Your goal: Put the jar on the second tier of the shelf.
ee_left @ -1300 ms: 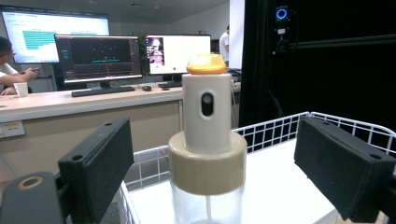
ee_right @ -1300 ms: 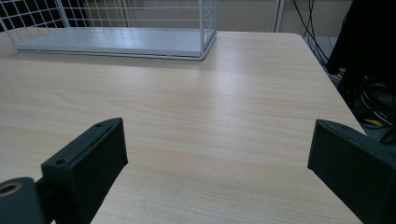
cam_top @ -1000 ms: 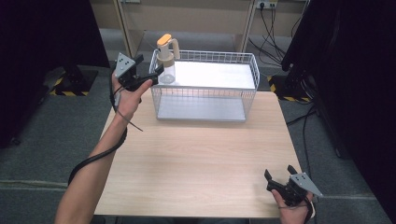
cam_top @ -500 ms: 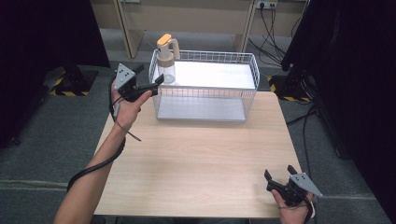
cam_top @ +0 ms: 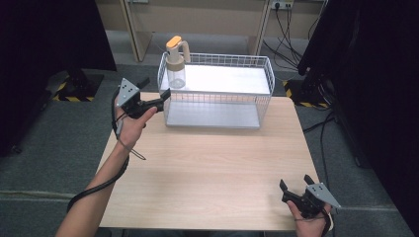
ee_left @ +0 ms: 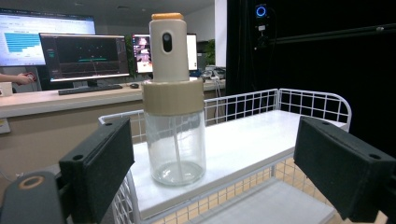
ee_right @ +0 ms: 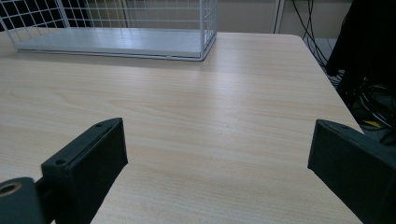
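A clear glass spray bottle point(cam_top: 175, 64) with a beige collar and orange cap stands upright on the upper white shelf of a wire rack point(cam_top: 216, 98), at its left end. My left gripper point(cam_top: 157, 89) hovers just left of the rack, a short way back from the bottle, with its jaws open and nothing between them. In the left gripper view the bottle point(ee_left: 173, 116) stands ahead, framed by the wide-open jaws and well beyond them. My right gripper point(cam_top: 295, 181) rests open near the table's front right corner, over bare wood point(ee_right: 210, 102).
The rack point(ee_right: 140, 44) takes up the back middle of the wooden table point(cam_top: 207, 168). Its lower shelf point(ee_left: 280, 205) is bare. Cables and dark stands lie on the floor behind and to the right. Monitors on a desk show behind the rack in the left gripper view.
My left gripper has drawn back from the bottle, lower and nearer the person, jaws staying open. The bottle stays on the shelf. The right gripper has not moved.
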Available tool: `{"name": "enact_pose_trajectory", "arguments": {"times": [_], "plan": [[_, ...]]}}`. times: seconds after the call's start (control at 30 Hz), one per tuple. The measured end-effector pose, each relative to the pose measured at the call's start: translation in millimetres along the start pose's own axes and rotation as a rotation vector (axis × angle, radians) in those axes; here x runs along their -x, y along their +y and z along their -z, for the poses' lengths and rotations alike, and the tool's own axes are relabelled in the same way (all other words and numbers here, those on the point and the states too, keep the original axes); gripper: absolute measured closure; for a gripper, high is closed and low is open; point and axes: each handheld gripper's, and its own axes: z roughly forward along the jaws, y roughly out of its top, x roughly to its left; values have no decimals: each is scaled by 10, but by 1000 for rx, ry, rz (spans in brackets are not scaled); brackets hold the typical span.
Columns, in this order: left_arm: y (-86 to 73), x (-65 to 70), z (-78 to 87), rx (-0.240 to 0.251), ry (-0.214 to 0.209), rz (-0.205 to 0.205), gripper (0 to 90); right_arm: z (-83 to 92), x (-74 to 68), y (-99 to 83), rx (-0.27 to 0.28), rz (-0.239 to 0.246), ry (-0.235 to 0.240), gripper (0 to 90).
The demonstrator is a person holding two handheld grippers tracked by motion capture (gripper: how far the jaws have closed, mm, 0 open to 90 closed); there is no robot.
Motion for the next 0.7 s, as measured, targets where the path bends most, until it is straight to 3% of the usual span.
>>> {"name": "enact_pose_trajectory", "arguments": {"times": [0.7], "plan": [[-315, 35, 326, -8, 5, 26, 116, 0, -5, 0, 0, 4, -1, 46]]}}
